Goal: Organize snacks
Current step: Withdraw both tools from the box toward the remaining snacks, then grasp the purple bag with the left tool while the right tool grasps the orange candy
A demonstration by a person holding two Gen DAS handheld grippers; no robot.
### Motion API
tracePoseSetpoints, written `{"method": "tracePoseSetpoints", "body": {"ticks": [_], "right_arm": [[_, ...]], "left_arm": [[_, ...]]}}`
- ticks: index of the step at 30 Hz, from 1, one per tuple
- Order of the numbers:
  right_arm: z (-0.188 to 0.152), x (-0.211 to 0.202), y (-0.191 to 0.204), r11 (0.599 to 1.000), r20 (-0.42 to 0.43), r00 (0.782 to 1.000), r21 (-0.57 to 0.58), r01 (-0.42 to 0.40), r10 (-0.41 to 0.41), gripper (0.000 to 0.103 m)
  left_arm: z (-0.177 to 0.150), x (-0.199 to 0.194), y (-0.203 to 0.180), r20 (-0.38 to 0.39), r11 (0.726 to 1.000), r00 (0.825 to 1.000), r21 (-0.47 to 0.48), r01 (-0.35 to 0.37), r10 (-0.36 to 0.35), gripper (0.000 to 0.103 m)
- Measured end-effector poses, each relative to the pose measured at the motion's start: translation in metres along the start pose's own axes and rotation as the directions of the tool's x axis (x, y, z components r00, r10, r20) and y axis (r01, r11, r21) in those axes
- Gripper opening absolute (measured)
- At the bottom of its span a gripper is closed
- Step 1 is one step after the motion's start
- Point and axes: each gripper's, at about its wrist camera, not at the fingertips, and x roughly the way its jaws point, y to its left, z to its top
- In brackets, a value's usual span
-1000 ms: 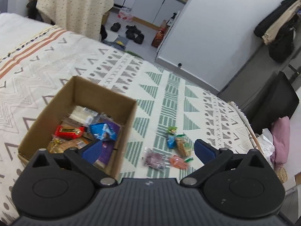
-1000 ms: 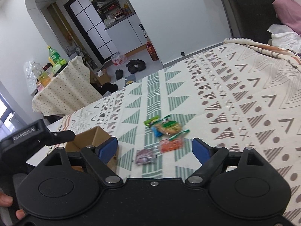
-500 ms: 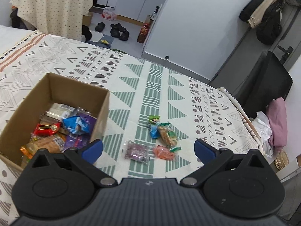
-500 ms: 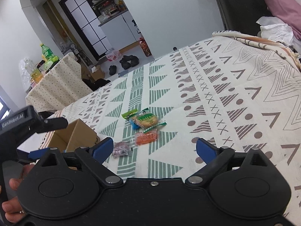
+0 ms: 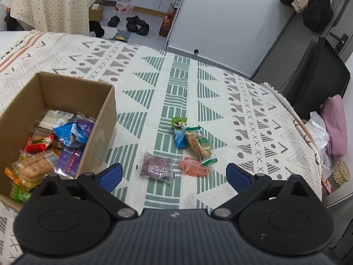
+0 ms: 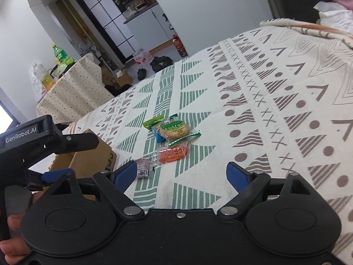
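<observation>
A cardboard box (image 5: 103, 110) with several snack packets in it sits on the patterned bedspread at the left. Loose snacks lie to its right: a purple packet (image 5: 157, 167), an orange packet (image 5: 194, 166), a green-ended biscuit packet (image 5: 197, 144), a blue packet (image 5: 179, 140) and a small green packet (image 5: 179, 123). My left gripper (image 5: 174, 175) is open and empty, just before the purple and orange packets. My right gripper (image 6: 182, 173) is open and empty, near the orange packet (image 6: 173, 153), purple packet (image 6: 143, 165) and biscuit packet (image 6: 175, 129). The box (image 6: 88, 162) shows at the left.
The left gripper's body (image 6: 42, 141) crosses the right wrist view beside the box. The bed's far edge drops to a floor with shoes (image 5: 134, 23) and a cloth-covered table (image 5: 53, 2). A pink bundle (image 5: 335, 125) lies beyond the bed's right edge.
My left gripper has moved right, from over the box to in front of the loose snacks. My right gripper has moved lower and closer to the snacks. Both stay open.
</observation>
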Motion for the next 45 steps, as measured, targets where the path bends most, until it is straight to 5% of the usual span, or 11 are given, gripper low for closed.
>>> {"method": "tracePoseSetpoints", "body": {"ticks": [11, 24, 30, 32, 40, 45], "right_arm": [[0.006, 0.047, -0.018, 0.999, -0.026, 0.998, 0.013, -0.050, 0.050, 0.053], [0.005, 0.083, -0.023, 0.996, -0.047, 0.995, -0.002, -0.087, 0.087, 0.041], [0.008, 0.091, -0.025, 0.997, -0.050, 0.996, -0.013, -0.078, 0.077, 0.022], [0.007, 0.093, -0.026, 0.997, -0.058, 0.995, -0.015, -0.081, 0.080, 0.009], [0.005, 0.077, -0.030, 0.999, -0.070, 0.997, -0.016, -0.044, 0.043, 0.005], [0.004, 0.057, -0.034, 1.000, -0.069, 0.998, -0.026, 0.007, -0.009, 0.005]], "left_arm": [[0.006, 0.050, 0.001, -0.056, 0.998, 0.996, -0.014, -0.064, 0.063, 0.083], [-0.001, 0.101, 0.002, -0.134, 0.990, 0.981, 0.013, -0.140, 0.141, 0.080], [-0.005, 0.112, 0.001, -0.136, 0.986, 0.977, 0.036, -0.163, 0.166, 0.080], [-0.006, 0.114, -0.001, -0.127, 0.984, 0.976, 0.050, -0.170, 0.175, 0.078], [-0.007, 0.109, -0.003, -0.125, 0.982, 0.975, 0.061, -0.177, 0.183, 0.040], [-0.011, 0.105, -0.006, -0.146, 0.984, 0.974, 0.072, -0.162, 0.171, 0.039]]}}
